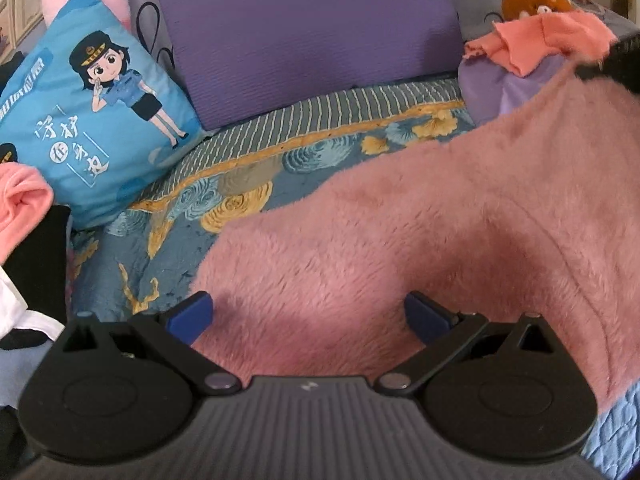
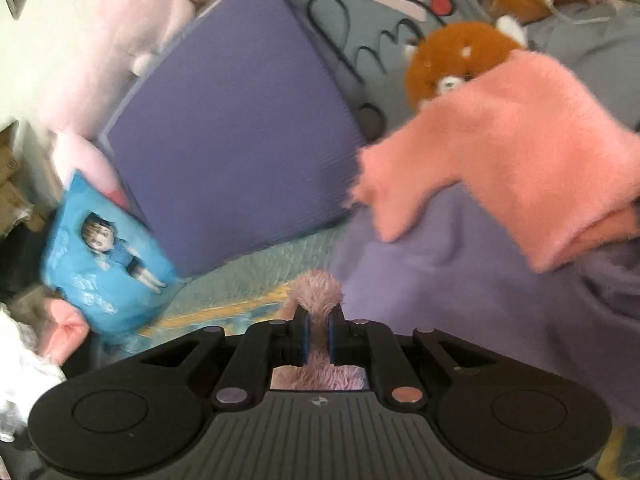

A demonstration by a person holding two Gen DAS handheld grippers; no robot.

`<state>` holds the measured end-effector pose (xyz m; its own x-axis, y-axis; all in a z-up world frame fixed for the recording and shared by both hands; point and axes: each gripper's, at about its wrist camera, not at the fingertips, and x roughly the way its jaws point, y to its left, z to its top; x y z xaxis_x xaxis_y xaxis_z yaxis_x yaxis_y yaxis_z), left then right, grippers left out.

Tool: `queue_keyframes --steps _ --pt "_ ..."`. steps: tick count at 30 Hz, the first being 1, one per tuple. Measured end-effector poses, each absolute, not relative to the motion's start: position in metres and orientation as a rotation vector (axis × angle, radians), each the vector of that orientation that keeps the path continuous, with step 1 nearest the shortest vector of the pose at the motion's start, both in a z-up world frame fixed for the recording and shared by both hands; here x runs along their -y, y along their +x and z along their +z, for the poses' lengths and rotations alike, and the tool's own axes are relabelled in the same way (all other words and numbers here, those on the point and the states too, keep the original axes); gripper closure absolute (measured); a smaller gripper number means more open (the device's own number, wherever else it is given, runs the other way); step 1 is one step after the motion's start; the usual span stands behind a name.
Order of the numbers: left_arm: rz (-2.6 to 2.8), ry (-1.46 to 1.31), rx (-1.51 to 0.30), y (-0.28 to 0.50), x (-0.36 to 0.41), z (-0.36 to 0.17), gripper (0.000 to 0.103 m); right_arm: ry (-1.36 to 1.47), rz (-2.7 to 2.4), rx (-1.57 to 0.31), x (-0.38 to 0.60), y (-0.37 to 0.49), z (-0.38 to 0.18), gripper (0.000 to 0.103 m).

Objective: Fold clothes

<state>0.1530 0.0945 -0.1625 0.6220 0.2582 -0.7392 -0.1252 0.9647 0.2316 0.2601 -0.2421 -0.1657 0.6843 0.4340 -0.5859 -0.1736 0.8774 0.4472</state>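
A fluffy dusty-pink garment (image 1: 420, 232) lies spread over the patterned bed cover (image 1: 240, 176), rising toward the upper right. My left gripper (image 1: 308, 316) is open, its blue pads (image 1: 196, 316) wide apart over the garment's near edge, holding nothing. My right gripper (image 2: 318, 334) is shut on a tuft of the same pink garment (image 2: 316, 292), pinched between its fingers. Its dark body shows at the top right of the left wrist view (image 1: 616, 64), lifting the cloth.
A purple cushion (image 1: 304, 36) and a blue cartoon pillow (image 1: 100, 112) stand at the back. A salmon fleece garment (image 2: 512, 152) lies over a brown plush toy (image 2: 452, 56) on purple cloth (image 2: 460, 280). More clothes (image 1: 24, 208) are piled at the left.
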Motion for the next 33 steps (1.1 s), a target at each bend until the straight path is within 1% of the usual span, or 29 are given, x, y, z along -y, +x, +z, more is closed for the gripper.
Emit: queue_keyframes --steps 3,4,5,6,8,9,13,16,18,21,22,24,25,27,28,29,31,33 --pt "0.235 0.131 -0.882 0.156 -0.095 -0.161 0.000 0.262 0.280 -0.897 0.235 0.270 -0.191 0.090" --pt "0.238 0.126 -0.879 0.155 -0.095 -0.158 0.000 0.270 0.286 -0.871 0.235 0.265 -0.191 0.086" --pt "0.232 0.124 -0.871 0.153 -0.094 -0.154 0.000 0.300 0.293 -0.817 0.237 0.258 -0.185 0.081" --pt "0.219 0.120 -0.860 0.150 -0.093 -0.149 0.000 0.335 0.291 -0.755 0.241 0.250 -0.178 0.077" --pt "0.193 0.117 -0.835 0.144 -0.093 -0.138 0.000 0.378 0.266 -0.659 0.249 0.233 -0.163 0.054" --pt "0.184 0.120 -0.821 0.141 -0.092 -0.133 0.000 0.375 0.247 -0.628 0.251 0.223 -0.155 0.052" --pt "0.118 0.163 -0.799 0.137 -0.087 -0.124 0.000 0.307 0.281 -0.568 0.251 0.170 -0.135 0.051" --pt "0.044 0.269 -0.805 0.142 -0.074 -0.132 0.000 0.190 0.408 -0.576 0.229 0.121 -0.135 0.052" --pt "0.033 0.346 -0.833 0.148 -0.068 -0.145 0.000 0.081 0.505 -0.593 0.210 0.094 -0.144 0.053" --pt "0.083 0.422 -0.902 0.160 -0.071 -0.169 0.000 -0.141 0.516 -0.680 0.187 0.075 -0.181 0.056" --pt "0.075 0.393 -0.919 0.163 -0.078 -0.172 0.000 -0.157 0.472 -0.711 0.191 0.074 -0.193 0.056" --pt "0.069 0.299 -0.944 0.167 -0.095 -0.170 0.000 -0.021 0.421 -0.731 0.212 0.075 -0.200 0.054" --pt "0.071 0.264 -0.952 0.168 -0.103 -0.170 0.000 -0.004 0.382 -0.739 0.217 0.074 -0.201 0.049" --pt "0.075 0.223 -0.961 0.168 -0.112 -0.170 0.000 -0.034 0.350 -0.742 0.219 0.071 -0.200 0.048" --pt "0.073 0.207 -0.960 0.166 -0.114 -0.169 0.000 -0.049 0.354 -0.740 0.217 0.070 -0.197 0.050" --pt "0.072 0.204 -0.947 0.163 -0.114 -0.165 0.000 -0.062 0.357 -0.728 0.216 0.069 -0.190 0.055" --pt "0.063 0.251 -0.881 0.150 -0.111 -0.150 0.000 -0.096 0.351 -0.670 0.212 0.065 -0.172 0.061" --pt "0.006 0.295 -0.806 0.136 -0.110 -0.133 0.000 -0.117 0.366 -0.590 0.209 0.063 -0.151 0.060"
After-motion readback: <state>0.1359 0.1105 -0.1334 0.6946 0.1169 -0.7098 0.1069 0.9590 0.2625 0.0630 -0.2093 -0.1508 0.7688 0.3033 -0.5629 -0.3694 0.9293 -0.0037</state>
